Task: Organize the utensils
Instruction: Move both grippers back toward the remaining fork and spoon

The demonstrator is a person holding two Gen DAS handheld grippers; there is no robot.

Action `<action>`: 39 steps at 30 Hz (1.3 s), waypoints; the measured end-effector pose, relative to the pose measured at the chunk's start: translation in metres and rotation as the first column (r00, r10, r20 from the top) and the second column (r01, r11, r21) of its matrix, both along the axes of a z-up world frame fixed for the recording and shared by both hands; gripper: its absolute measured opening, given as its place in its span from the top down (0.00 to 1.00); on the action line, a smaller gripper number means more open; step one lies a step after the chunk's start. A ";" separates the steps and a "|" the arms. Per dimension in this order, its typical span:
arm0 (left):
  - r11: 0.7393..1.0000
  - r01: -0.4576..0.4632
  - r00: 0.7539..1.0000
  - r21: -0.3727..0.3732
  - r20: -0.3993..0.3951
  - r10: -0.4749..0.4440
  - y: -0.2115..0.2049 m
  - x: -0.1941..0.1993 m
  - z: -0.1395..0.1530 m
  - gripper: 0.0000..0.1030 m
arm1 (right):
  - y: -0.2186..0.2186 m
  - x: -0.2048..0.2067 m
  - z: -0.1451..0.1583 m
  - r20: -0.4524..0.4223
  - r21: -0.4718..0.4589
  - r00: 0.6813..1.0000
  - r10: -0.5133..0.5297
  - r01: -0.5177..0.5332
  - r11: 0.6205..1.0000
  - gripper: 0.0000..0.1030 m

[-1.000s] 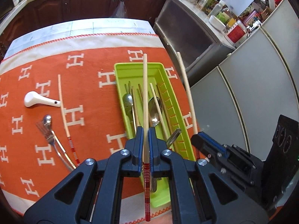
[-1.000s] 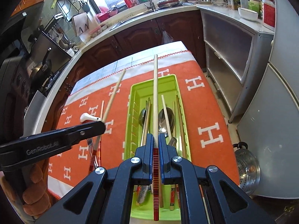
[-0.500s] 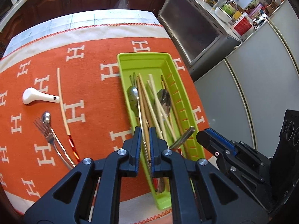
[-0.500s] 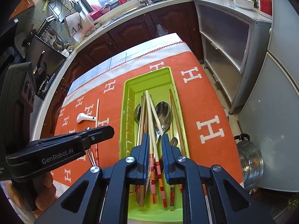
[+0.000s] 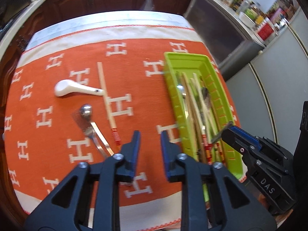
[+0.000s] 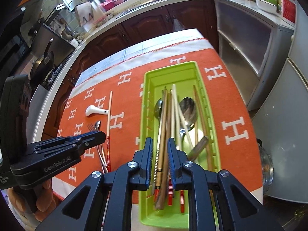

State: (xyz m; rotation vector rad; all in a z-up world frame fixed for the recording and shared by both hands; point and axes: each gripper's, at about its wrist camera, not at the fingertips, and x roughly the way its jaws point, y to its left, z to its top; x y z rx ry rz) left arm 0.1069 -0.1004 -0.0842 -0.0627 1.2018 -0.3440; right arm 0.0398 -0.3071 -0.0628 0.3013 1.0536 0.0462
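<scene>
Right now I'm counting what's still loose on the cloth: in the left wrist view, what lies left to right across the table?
White spoon → metal spoon → chopstick → green tray holding the sorted utensils.

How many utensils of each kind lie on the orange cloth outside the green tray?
White ceramic spoon: 1
Chopstick: 1
Metal spoon: 1
Fork: 1
Total: 4
</scene>
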 end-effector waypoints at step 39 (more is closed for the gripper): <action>0.986 -0.149 0.989 -0.079 0.003 0.150 0.158 -0.016 -0.066 0.66 | 0.151 0.057 -0.044 -0.112 -0.122 0.969 0.219 -0.232 0.965 0.57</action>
